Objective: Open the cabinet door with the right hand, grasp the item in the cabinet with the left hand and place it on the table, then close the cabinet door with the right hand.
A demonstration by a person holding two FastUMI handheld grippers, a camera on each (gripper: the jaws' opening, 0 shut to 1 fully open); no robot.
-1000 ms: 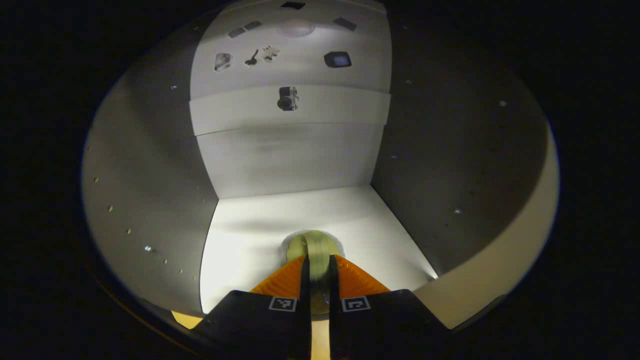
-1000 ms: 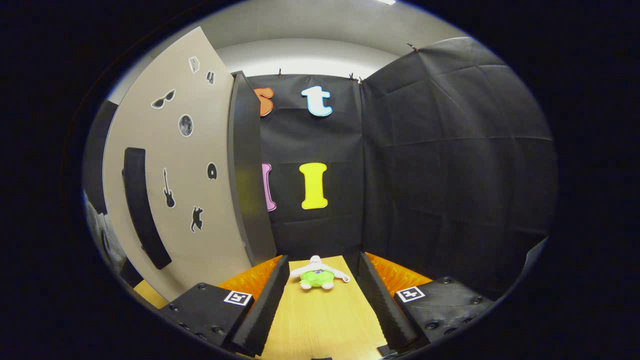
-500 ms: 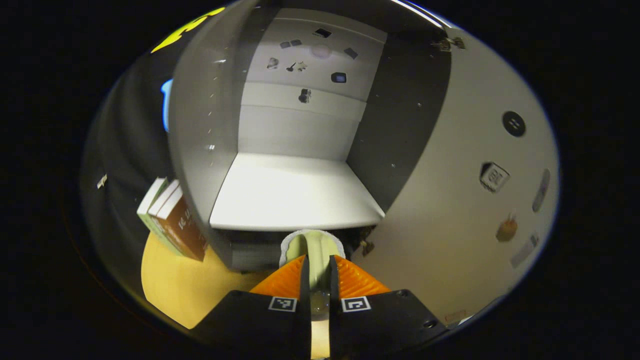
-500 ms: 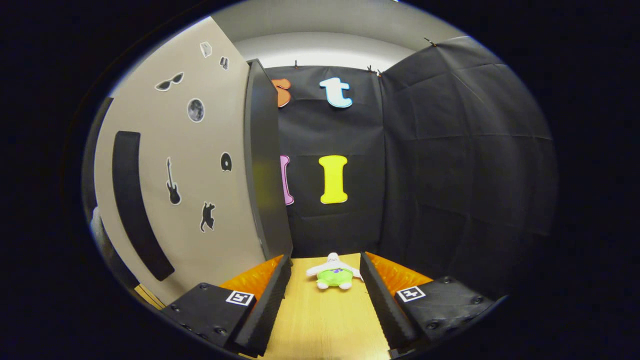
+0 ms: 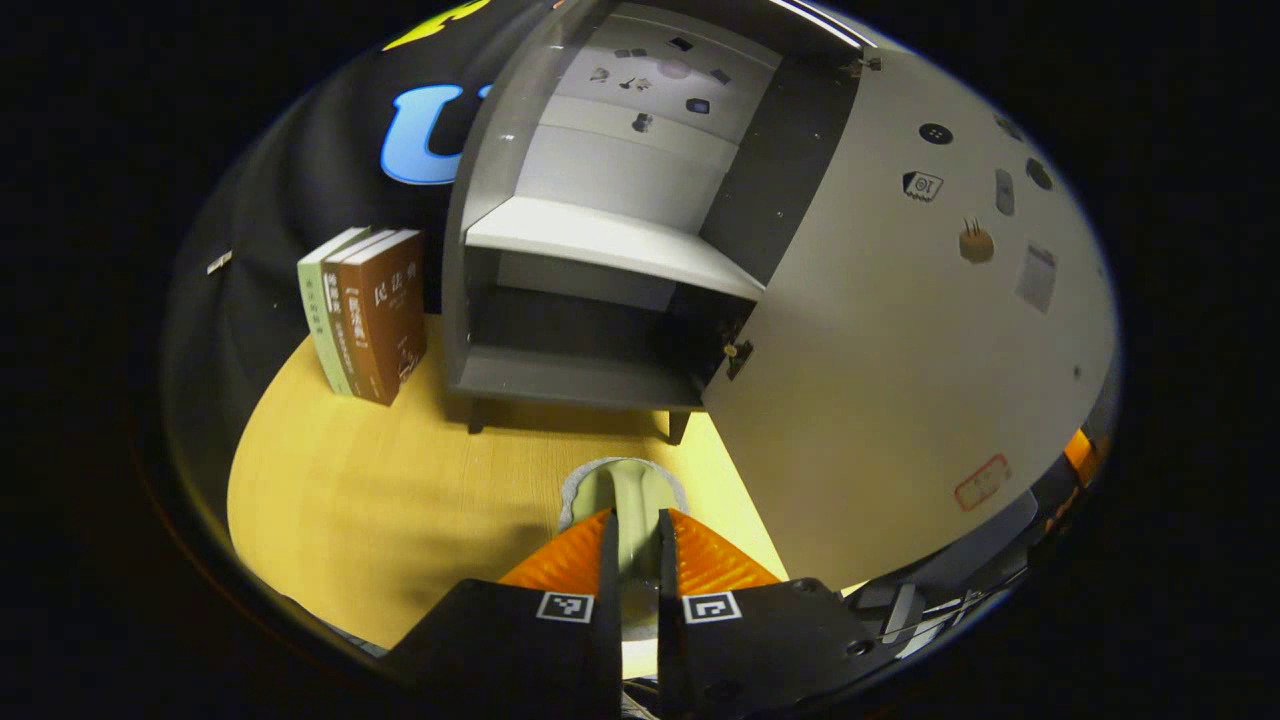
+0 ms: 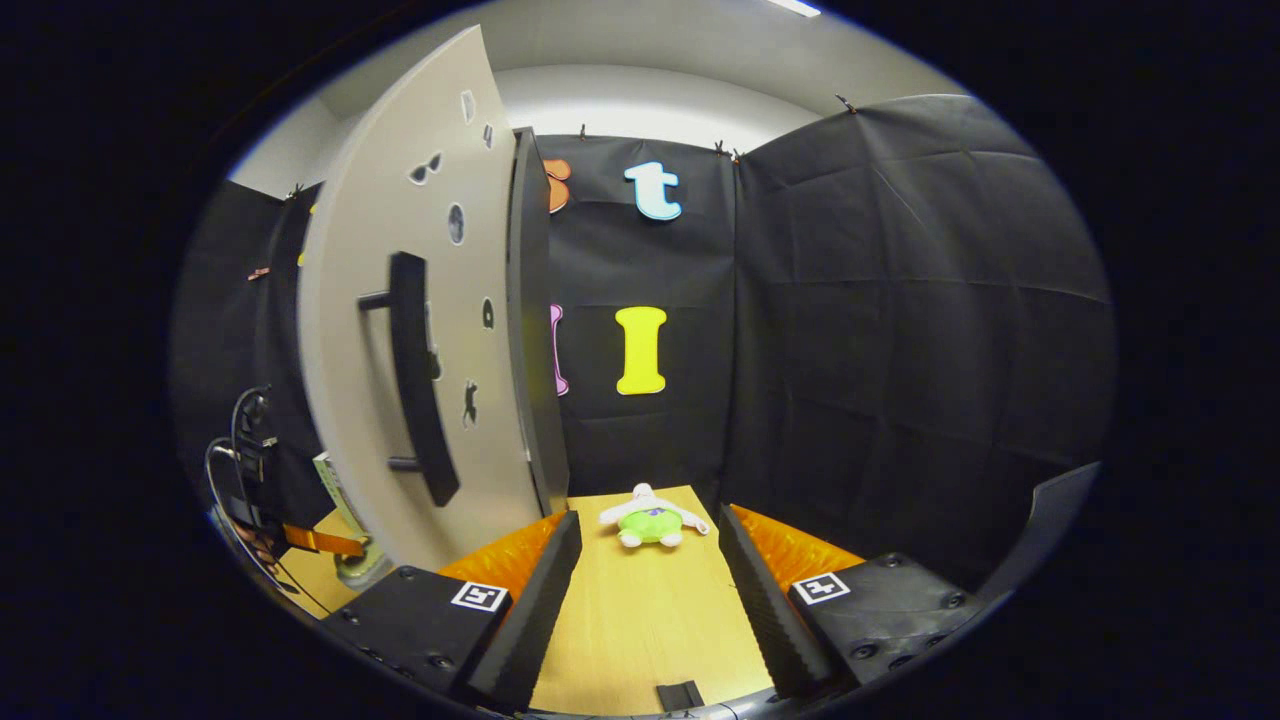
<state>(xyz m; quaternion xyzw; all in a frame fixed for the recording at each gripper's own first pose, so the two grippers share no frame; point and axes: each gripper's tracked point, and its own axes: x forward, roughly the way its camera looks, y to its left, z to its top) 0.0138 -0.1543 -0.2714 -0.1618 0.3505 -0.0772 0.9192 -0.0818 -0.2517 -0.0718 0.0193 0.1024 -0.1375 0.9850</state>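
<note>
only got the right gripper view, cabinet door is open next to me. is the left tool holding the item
Observer: Yes. In the left gripper view the left tool is shut on a pale green round item.
Operator: is it out of the cabinet
Observer: Yes. It hangs over the table, in front of the cabinet. I cannot tell whether it touches the wood.
Operator: anything near the drop spot
Observer: A row of upright books stands on the table beside the cabinet, on the side away from the door and well apart from the item.
</note>
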